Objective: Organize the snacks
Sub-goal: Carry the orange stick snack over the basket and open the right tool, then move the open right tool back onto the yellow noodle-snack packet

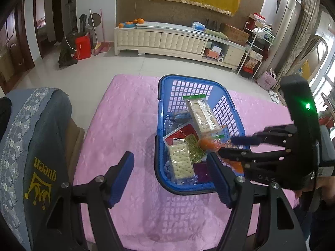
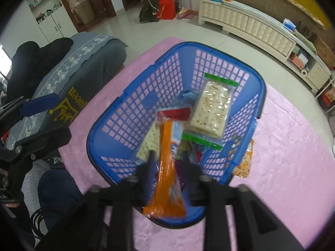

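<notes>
A blue slotted basket [image 1: 159, 125] [image 2: 104, 115] stands on the pink cloth [image 1: 117, 125] and holds several snack packets. Among them are a green-sealed cracker pack [image 1: 204, 115] [image 2: 211, 113], a second cracker pack [image 1: 181, 163] [image 2: 146, 144] and a red packet [image 1: 184, 131] [image 2: 178, 114]. My right gripper [image 2: 169, 163] [image 1: 227, 146] reaches down into the basket's near end. An orange packet [image 2: 167, 177] [image 1: 207, 144] stands on edge between its jaws, which are parted and not pressing on it. My left gripper [image 1: 168, 155] hovers open and empty over the basket's near-left rim.
Another orange snack bag [image 2: 245, 165] lies on the cloth just outside the basket's right wall. A chair with a blue-grey "queen" cover [image 1: 35, 146] [image 2: 83, 73] stands against the table's left side. A long white cabinet [image 1: 159, 37] lines the far wall.
</notes>
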The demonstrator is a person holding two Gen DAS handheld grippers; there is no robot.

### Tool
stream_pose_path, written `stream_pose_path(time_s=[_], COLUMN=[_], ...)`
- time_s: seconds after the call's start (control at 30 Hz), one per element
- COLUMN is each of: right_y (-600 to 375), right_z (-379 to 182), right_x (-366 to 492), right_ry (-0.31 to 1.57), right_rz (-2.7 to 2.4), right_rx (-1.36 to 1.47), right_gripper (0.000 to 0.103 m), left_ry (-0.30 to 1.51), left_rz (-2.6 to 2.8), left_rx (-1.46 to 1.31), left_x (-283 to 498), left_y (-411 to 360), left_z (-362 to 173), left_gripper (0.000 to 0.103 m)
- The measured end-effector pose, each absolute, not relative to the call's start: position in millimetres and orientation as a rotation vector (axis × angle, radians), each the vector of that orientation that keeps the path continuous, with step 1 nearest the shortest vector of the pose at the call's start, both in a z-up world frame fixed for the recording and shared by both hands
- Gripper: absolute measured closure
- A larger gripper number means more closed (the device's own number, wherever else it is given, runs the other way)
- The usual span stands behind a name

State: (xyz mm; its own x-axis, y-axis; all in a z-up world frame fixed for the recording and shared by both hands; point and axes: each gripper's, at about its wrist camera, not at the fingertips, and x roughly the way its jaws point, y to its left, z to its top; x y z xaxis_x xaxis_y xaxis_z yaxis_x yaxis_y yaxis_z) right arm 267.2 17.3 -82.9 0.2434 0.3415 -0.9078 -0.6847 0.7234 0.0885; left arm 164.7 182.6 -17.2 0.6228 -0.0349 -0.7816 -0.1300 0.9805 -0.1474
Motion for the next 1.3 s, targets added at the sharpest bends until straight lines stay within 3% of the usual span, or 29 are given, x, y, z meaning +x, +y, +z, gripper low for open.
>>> stream_pose_path(time_s=[0.03, 0.07, 0.27, 0.8, 1.3], right_y=[13.5, 12.1, -16.3, -101.4, -97.3], right_z=[-80.1, -78.8, -65.8, -79.3, -166.7], right_x=[265.7, 265.1, 265.8, 314.8, 366.3], right_ry=[1.108, 1.104, 1.09, 1.175, 1.354], right_rz=[0.72, 0.715, 0.672, 0.434, 0.484], right_rx=[-0.356, -0.353, -0.316, -0.259, -0.225], right_gripper=[0.039, 0.034, 0.029, 0.028, 0.028], left_ry=[0.9, 0.904, 0.923, 1.04, 1.141], left_rz=[0.052, 0.05, 0.038, 0.012, 0.04], left_rx=[-0.192, -0.19, -0.177, -0.122, -0.145], left_x=[163.8, 163.7, 166.3, 229.1, 273.4], left_y=[181.7, 180.5, 171.7, 119.1, 115.9], left_z=[-18.1, -19.4, -22.9, -37.6, -82.7], left_gripper=[0.033, 0.033, 0.033, 0.033, 0.033])
